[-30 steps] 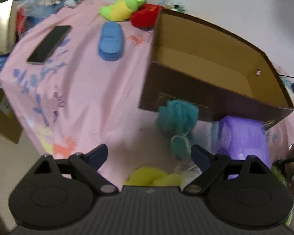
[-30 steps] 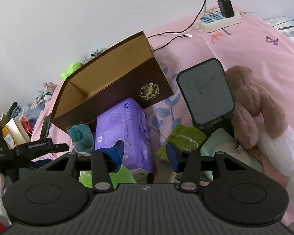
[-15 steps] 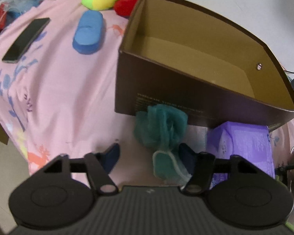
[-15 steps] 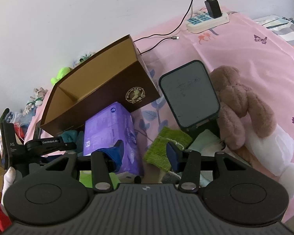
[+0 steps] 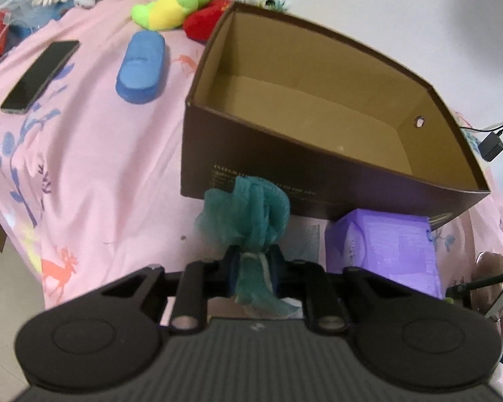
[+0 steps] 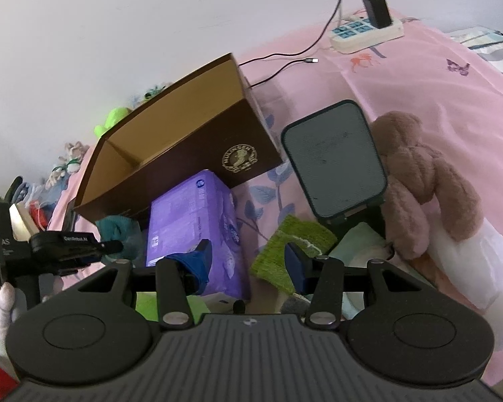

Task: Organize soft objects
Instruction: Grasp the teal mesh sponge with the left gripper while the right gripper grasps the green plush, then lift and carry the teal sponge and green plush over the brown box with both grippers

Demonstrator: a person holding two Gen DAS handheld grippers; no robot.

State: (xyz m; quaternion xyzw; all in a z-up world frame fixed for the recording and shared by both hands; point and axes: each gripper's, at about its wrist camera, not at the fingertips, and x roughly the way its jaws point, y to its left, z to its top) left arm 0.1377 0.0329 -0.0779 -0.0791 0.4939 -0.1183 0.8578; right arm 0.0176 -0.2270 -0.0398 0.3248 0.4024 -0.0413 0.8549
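My left gripper (image 5: 251,258) is closing its jaws on the neck of a teal mesh puff (image 5: 248,211), and the pads press on it. The puff's ball sticks out ahead of the fingers, against the dark front wall of the open brown cardboard box (image 5: 285,154), whose inside shows bare. My right gripper (image 6: 248,258) stands open with nothing between its fingers, above a purple soft pack (image 6: 191,221) and a green towel (image 6: 295,234). In the right wrist view the left gripper (image 6: 110,246) shows at the left edge beside the teal puff (image 6: 117,227).
On the pink sheet lie a blue plush (image 5: 141,63), a green-yellow plush (image 5: 174,3), a red plush (image 5: 204,23) and a phone (image 5: 40,75). A brown teddy (image 6: 422,181), a dark grey pad (image 6: 332,171) and a power strip (image 6: 365,33) lie to the right.
The left gripper's jaws went from wide open to closed on the teal puff, and it moved closer to the box. The right gripper kept still and open.
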